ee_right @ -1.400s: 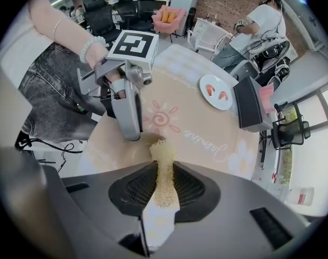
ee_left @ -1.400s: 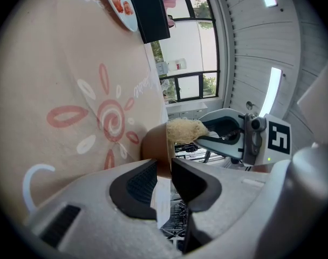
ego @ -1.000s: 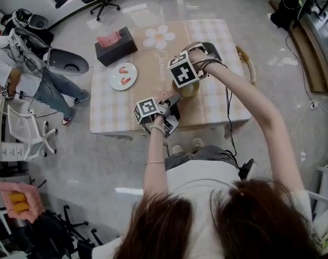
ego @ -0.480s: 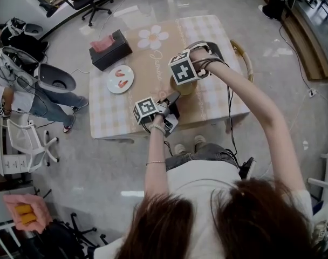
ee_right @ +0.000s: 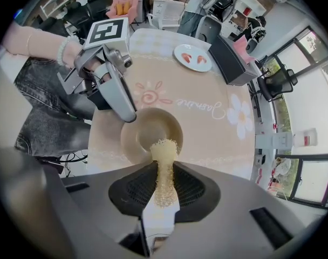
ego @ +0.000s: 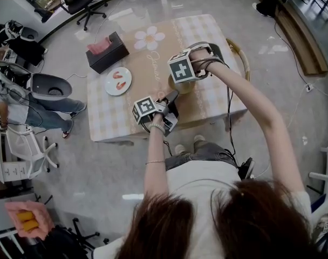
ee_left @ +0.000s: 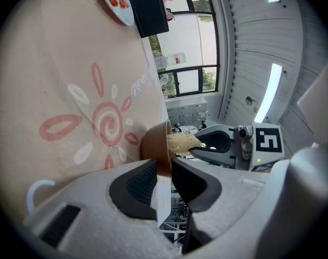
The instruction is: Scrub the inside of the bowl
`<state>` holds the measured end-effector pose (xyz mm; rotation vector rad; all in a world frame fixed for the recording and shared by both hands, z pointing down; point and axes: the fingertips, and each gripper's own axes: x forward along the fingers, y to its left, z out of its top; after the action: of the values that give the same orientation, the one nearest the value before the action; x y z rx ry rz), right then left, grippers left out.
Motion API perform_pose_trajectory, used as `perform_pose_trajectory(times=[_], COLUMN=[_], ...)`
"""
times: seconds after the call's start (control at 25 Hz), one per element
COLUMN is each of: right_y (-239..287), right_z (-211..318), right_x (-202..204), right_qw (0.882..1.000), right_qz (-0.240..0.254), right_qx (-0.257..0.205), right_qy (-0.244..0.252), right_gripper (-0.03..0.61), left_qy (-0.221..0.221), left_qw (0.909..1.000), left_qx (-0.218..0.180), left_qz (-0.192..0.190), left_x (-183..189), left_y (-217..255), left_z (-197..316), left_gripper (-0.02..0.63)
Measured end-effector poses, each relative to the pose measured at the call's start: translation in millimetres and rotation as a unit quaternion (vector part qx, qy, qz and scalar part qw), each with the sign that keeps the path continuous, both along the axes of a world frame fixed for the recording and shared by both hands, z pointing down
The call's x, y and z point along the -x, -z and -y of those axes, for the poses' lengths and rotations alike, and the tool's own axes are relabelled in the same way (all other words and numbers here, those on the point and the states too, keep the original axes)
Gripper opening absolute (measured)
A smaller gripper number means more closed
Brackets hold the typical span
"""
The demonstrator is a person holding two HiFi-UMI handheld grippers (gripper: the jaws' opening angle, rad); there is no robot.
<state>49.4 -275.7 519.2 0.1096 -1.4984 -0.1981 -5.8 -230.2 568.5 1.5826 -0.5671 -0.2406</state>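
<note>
While the left tool (ee_left: 164, 169) pinches the bowl (ee_right: 151, 134) by its rim, one jaw inside & one outside, the scrub step looks under way, not done. Bowl sits on the table (ee_right: 207, 128) near the person's edge, mouth up, seemingly flat. Being round, it has no long axis to speak of. Right tool (ee_right: 164, 167) is clamped on a pale mesh scrubber (ee_right: 164, 147), jaws narrow w/ the mesh squeezed btwn the pads. Scrubber's long axis runs along that tool, steeply down. Its free end pokes into the bowl at the wall nearest the right tool. Next move, I'd judge: sweep the scrubber tip round the inner wall & base w/ light downward press, w/ a firm left grip so the bowl won't skid or tip.
</note>
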Motion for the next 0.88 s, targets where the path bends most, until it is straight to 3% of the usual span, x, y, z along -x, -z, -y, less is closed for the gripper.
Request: perform_pose_trajectory(times=[0.4,0.88], right_y=[-2.0,-3.2], right_z=[-9.5,-22.9], right_x=[-6.5,-12.0], right_qw=[0.997,0.992], right_qz=[0.011,0.034], right_qx=[-0.003,-0.006], right_qy=[-0.074,-0.121], right_gripper=[0.078,0.080], left_qy=[-0.002,-0.005], left_qw=[1.0000,0.9999], left_qx=[-0.001,-0.003], left_qz=[-0.001,-0.008], left_x=[-0.1,-2.8], left_y=[0.4,1.0], left_z=[0.0,0.5], left_gripper=[0.092,0.092])
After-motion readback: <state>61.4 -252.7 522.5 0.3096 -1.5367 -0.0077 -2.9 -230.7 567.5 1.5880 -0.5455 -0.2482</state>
